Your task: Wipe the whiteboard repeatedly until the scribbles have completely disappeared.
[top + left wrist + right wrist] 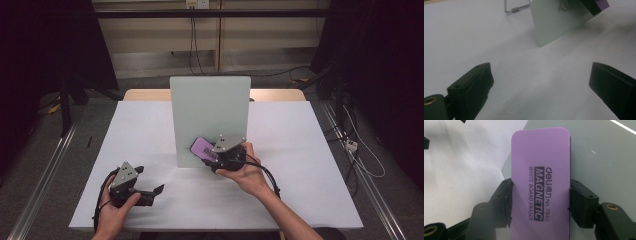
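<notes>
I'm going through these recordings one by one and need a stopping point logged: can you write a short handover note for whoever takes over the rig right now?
Right claw: shut on the purple magnetic whiteboard eraser, gripped across its long sides and held at the lower part of the upright whiteboard.
Left claw: open, nothing between the jaws, low over the white table cover to the left of the board.
Done: eraser picked up and brought to the board.
Left: I see no marks on the board face from here; probably wipe the board or park the eraser on it, then release. Whether the eraser touches the board is unclear.
</notes>
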Action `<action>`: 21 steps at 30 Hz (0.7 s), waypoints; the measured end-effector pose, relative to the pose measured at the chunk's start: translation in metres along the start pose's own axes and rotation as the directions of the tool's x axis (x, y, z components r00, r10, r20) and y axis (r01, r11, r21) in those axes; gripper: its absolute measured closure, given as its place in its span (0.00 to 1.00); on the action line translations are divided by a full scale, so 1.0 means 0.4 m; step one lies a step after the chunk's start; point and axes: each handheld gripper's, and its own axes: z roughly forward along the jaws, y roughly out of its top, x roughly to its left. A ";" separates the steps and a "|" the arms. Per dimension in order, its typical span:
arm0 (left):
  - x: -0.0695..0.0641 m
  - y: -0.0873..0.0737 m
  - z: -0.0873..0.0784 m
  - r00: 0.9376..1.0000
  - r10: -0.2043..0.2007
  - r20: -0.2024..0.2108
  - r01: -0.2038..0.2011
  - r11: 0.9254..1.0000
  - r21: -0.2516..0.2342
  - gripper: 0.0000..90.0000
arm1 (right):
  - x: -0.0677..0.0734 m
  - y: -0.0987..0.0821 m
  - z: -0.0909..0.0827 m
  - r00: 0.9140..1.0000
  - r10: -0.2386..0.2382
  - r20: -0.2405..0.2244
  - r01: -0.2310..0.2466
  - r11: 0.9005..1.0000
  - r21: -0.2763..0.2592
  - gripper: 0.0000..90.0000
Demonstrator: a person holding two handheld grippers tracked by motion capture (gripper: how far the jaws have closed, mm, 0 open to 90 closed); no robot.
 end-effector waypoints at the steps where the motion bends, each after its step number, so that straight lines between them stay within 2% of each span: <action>1: 0.000 0.000 0.000 1.000 0.000 0.000 0.000 1.000 0.000 0.05 | 0.001 0.003 0.003 1.000 -0.002 -0.001 0.002 1.000 -0.003 0.46; 6: 0.002 -0.001 -0.001 1.000 -0.005 -0.001 0.005 1.000 0.002 0.05 | 0.006 0.017 0.020 1.000 0.022 -0.018 -0.022 1.000 -0.013 0.46; 16: 0.001 -0.001 -0.002 1.000 -0.008 0.002 0.008 1.000 -0.002 0.05 | 0.031 0.029 0.061 0.999 0.001 -0.051 0.000 1.000 0.003 0.46; 21: 0.002 -0.001 -0.002 1.000 -0.009 0.001 0.009 1.000 0.000 0.05 | 0.038 0.035 0.079 0.997 0.017 -0.072 -0.017 1.000 0.002 0.46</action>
